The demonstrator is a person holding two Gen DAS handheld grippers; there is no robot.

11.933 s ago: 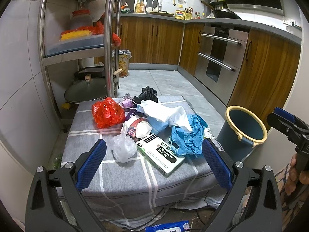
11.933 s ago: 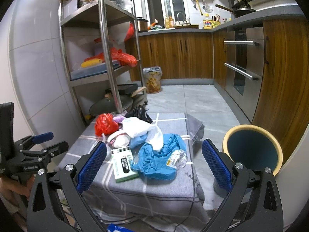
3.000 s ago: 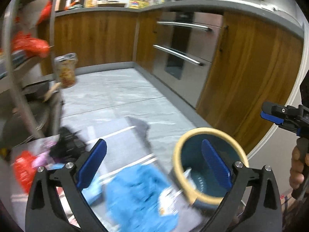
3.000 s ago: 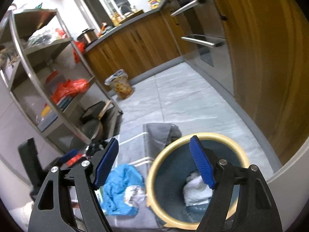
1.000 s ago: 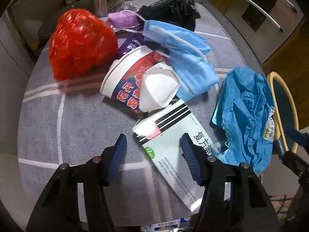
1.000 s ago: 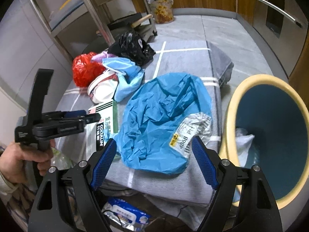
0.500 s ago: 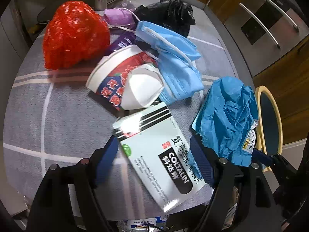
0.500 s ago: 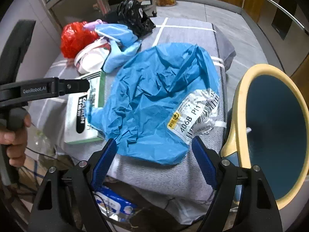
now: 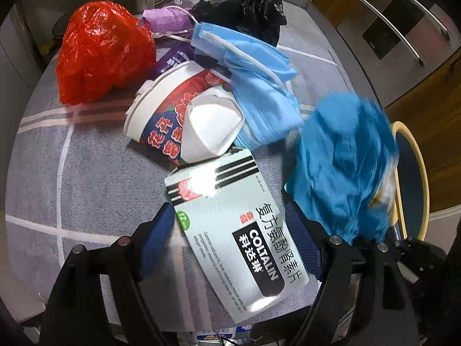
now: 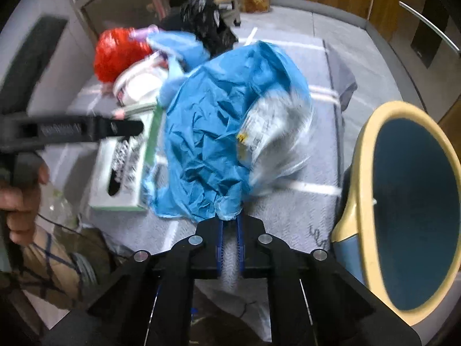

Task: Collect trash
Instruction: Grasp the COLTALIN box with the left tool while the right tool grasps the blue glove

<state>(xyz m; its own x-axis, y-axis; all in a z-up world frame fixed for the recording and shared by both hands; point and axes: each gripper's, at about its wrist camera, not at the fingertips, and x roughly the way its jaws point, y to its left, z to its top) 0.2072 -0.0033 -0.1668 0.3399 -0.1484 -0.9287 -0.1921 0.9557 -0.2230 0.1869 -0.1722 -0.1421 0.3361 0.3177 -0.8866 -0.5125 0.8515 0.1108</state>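
Right gripper (image 10: 229,232) is clamped on the near edge of the blue plastic bag (image 10: 219,132), which is spread away from it on the cloth; the bin (image 10: 415,207) is found just to its right

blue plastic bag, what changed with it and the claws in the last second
The right claw has just closed on the near edge of the blue plastic bag, which now bunches and blurs as if starting to lift. The left claw has just opened wider astride the medicine box, not gripping it. The red bag, paper cup and masks have not moved.
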